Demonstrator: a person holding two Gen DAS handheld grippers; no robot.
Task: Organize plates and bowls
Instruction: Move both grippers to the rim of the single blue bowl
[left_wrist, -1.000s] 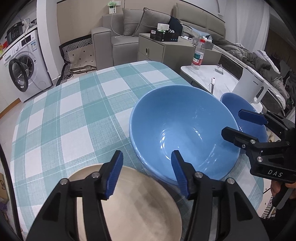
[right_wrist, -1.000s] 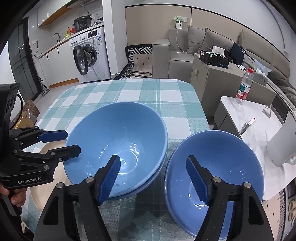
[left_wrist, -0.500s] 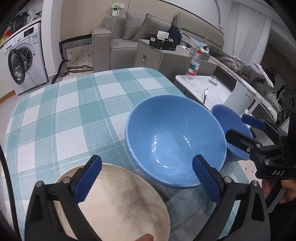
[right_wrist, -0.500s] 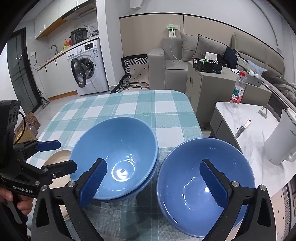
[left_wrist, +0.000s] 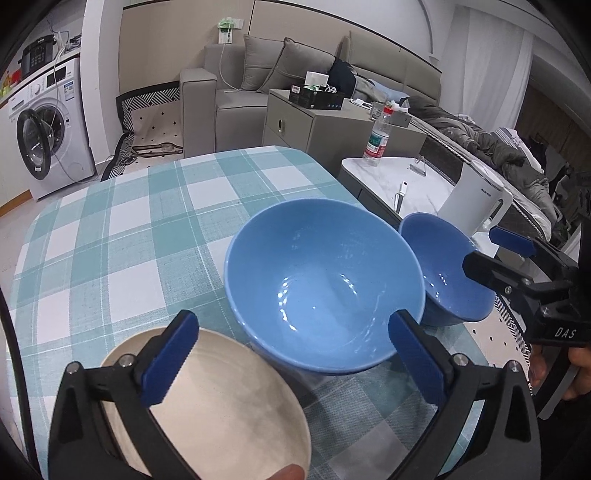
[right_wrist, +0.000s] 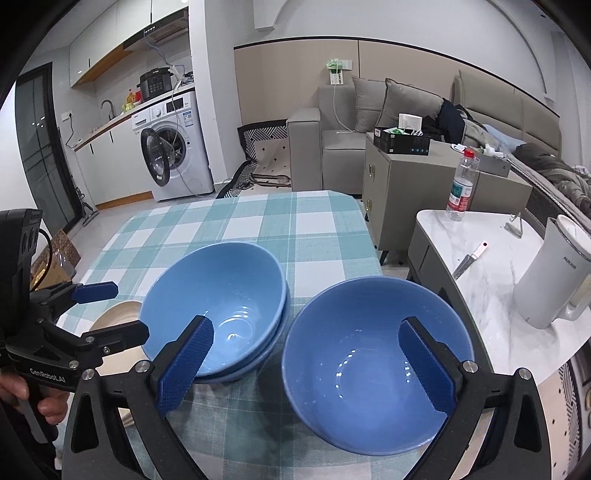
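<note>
A: What are the two tools doing?

B: The left tool (left_wrist: 291, 343) is hanging over the checked surface (left_wrist: 122, 236) with its jaws wide apart. They have just been opening, and nothing is sitting between them. The right tool (right_wrist: 306, 358) is the same: its jaws have just been opening too, and they are gripping nothing.

A: Where are the bowls?

B: Two blue bowls are sitting one inside the other, making the stacked bowls (right_wrist: 218, 306). You can see the second rim peeking out underneath. I think they are nested like that to save room. The single blue bowl (right_wrist: 373, 362) is standing just beside them, right under the right tool.

A: And the plate?

B: The beige plate (left_wrist: 221, 402) is lying flat at the near edge, under the left tool and next to the stack.

A: Why are the jaws so wide?

B: My guess is that a bowl rim is a big thing, so the jaws need room to go around it. The single bowl is probably going on the stack next.

A: Could it go wrong?

B: The bowls are looking shiny and smooth, so one might be slipping if the grip is weak.
</note>
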